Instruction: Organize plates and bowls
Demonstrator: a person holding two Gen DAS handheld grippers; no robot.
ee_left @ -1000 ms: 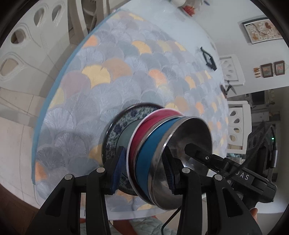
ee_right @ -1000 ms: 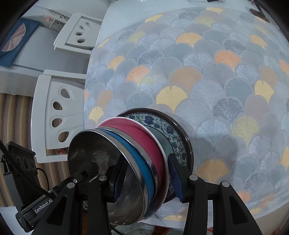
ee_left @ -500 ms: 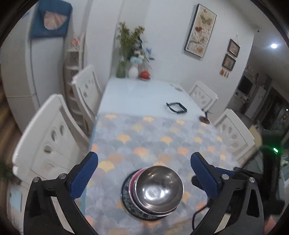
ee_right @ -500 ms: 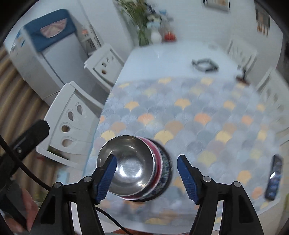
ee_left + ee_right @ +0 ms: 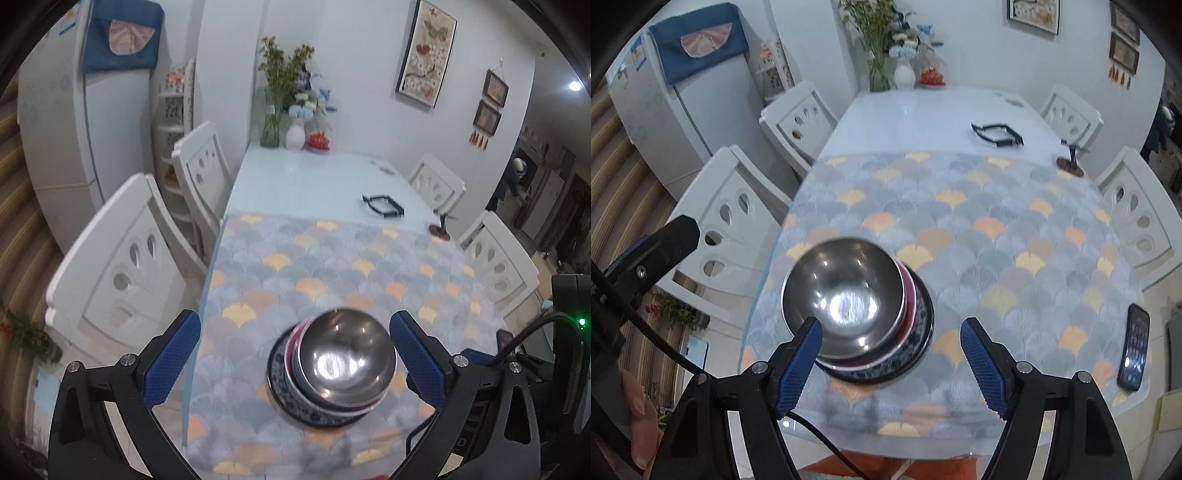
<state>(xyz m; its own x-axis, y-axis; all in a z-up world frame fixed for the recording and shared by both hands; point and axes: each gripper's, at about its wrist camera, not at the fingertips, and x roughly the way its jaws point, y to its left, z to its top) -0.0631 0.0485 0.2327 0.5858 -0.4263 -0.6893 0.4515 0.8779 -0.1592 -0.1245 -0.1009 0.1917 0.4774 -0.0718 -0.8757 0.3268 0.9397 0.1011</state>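
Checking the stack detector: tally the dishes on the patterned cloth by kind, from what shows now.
Steel bowl, top of stack: 1
Coloured-rim dishes (one red, one blue): 2
Blue-and-white patterned plate, bottom: 1
Total: 4, all in one stack; any dishes hidden inside it cannot be told.

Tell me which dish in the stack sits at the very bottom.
The blue-and-white patterned plate with the dark rim. It is the widest piece, lying on the tablecloth, with the red-sided bowl and the bare steel bowl nested above it.
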